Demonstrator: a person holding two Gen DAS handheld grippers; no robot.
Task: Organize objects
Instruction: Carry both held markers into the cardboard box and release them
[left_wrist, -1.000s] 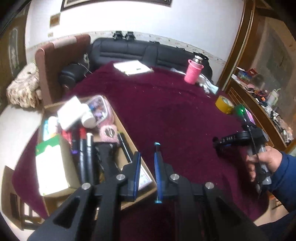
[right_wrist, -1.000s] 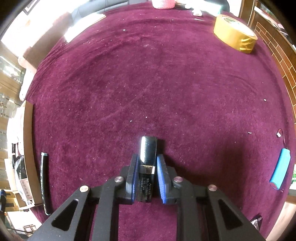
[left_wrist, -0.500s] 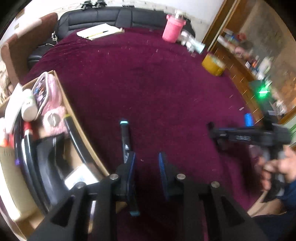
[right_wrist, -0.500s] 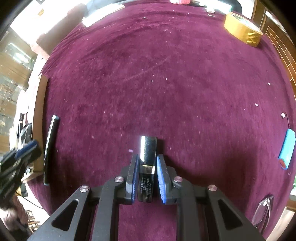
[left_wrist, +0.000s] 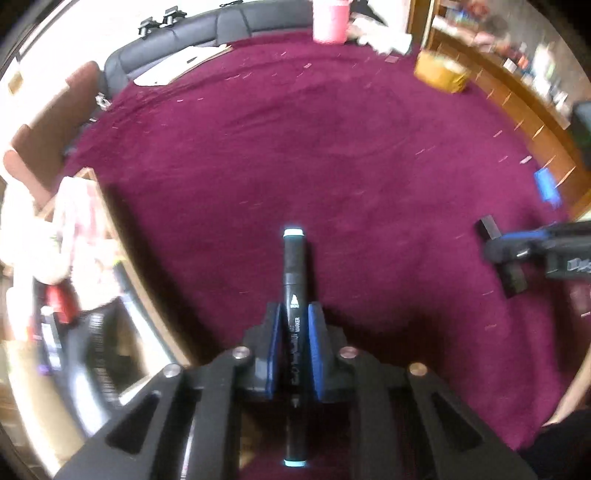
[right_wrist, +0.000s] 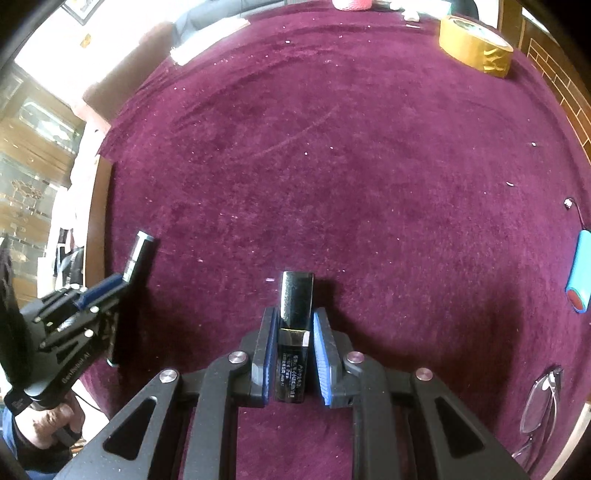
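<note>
Two hand-held grippers over a maroon table (right_wrist: 369, 147): one marker (left_wrist: 294, 273), one black tube (right_wrist: 295, 299), one tape roll (right_wrist: 474, 46), one blue battery pack (right_wrist: 580, 273), one pair of glasses (right_wrist: 539, 402), one pink cup (left_wrist: 330, 20), one cardboard box (left_wrist: 147, 306).

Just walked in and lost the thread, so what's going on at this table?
A person is tidying with a handheld gripper in each hand. The left gripper is shut on a black marker with pale blue ends, over the maroon cloth near the cardboard box of stationery. The right gripper is shut on a small black tube. A tape roll, a blue battery pack and glasses lie on the cloth.
</note>
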